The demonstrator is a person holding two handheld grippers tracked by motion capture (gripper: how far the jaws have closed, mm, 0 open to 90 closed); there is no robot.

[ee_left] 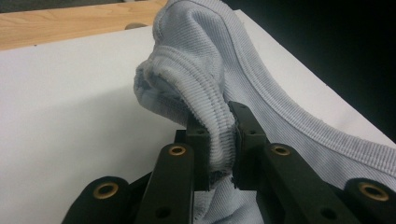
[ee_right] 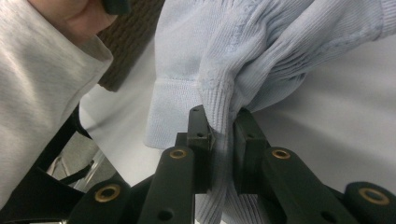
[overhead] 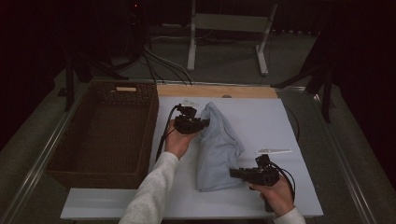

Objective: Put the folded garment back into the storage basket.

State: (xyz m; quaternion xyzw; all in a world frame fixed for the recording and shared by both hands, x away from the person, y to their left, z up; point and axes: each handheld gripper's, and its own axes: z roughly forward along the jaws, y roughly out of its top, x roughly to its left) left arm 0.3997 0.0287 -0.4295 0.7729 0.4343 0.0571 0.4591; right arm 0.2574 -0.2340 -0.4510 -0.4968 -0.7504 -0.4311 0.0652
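Note:
A pale blue ribbed garment [overhead: 217,149] lies bunched on the white table top [overhead: 261,121], stretched between the two grippers. My left gripper [overhead: 205,124] is shut on the garment's far end; in the left gripper view its jaws pinch a ribbed hem [ee_left: 219,135]. My right gripper [overhead: 232,172] is shut on the near edge of the garment [ee_right: 224,116], where a ribbed cuff fold runs between its jaws. A hand holds each gripper, and a light grey sleeve [overhead: 149,191] comes in from the bottom.
A dark woven basket [overhead: 107,135] stands at the left, beside the white top. A wooden strip [overhead: 215,91] runs along the table's far edge. A small clear piece [overhead: 273,150] lies on the white top near the right gripper. Cables and a white frame sit behind the table.

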